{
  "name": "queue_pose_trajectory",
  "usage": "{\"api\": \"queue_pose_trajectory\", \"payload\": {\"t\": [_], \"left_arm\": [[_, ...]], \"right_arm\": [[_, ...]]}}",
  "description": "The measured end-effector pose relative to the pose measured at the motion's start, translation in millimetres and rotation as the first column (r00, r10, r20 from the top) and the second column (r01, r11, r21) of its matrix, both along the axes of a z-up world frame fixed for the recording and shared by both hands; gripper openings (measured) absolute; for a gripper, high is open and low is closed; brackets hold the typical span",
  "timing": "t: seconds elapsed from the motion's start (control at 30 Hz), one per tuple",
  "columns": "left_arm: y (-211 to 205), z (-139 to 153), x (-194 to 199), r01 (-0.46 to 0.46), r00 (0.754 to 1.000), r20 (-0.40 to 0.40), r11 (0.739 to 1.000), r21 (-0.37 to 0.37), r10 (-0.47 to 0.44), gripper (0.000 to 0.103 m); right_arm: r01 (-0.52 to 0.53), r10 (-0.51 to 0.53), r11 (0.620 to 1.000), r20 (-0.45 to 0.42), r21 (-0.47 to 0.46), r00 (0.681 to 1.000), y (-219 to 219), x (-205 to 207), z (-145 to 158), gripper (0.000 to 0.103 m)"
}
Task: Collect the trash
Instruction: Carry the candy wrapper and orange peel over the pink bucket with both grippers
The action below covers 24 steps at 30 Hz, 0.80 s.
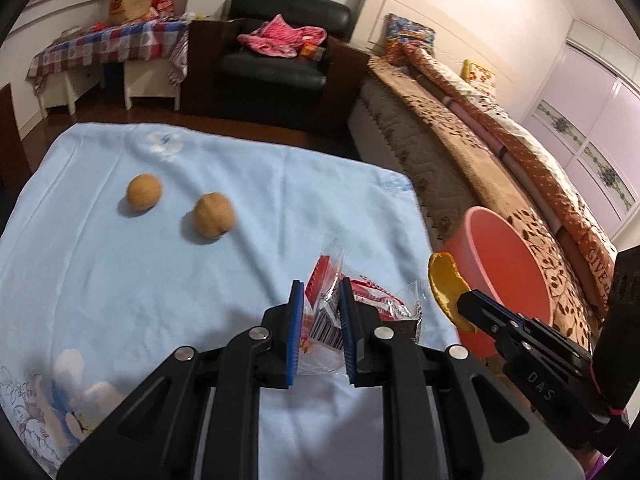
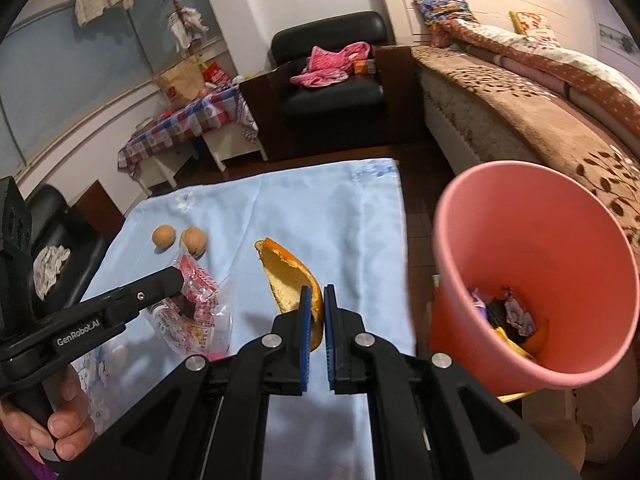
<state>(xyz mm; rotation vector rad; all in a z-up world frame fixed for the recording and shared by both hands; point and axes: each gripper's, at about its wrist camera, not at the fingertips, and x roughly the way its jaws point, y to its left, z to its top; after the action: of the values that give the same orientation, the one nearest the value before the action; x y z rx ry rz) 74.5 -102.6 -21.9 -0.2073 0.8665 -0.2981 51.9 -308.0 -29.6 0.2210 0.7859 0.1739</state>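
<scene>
Both tools were matte black plastic with blue ribbed pads lining the inner faces of their fingers. The left gripper (image 1: 321,292) had round silver pivot screws on its linkage arms and "GenRobot.AI" printed in white along its side. The right gripper (image 2: 317,300) bore "DAS" in pale letters. The person's hand (image 2: 64,416) showed bare skin and short nails.

Walnuts (image 1: 180,206) on cloth (image 1: 100,272) (wrapper (image 1: 352,304) nearer); bin (image 2: 532,280) right, beside bed (image 2: 520,120).
</scene>
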Motion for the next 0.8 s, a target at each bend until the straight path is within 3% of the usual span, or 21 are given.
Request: {"api": "queue_pose_trajectory", "payload": {"t": [0.5,0.8], "left_arm": [[-80,30,5,0.146,0.986,0.07,0.988,0.045,-0.149,0.017],[-138,36,10,0.24,0.965,0.094,0.969,0.061,-0.245,0.017]], "right_arm": [[0.196,-0.198,0.98,0.057,0.041,0.979,-89,-21,18,0.006],[0.301,-0.303,0.953,0.058,0.036,0.951,-139,-32,11,0.006]]}}
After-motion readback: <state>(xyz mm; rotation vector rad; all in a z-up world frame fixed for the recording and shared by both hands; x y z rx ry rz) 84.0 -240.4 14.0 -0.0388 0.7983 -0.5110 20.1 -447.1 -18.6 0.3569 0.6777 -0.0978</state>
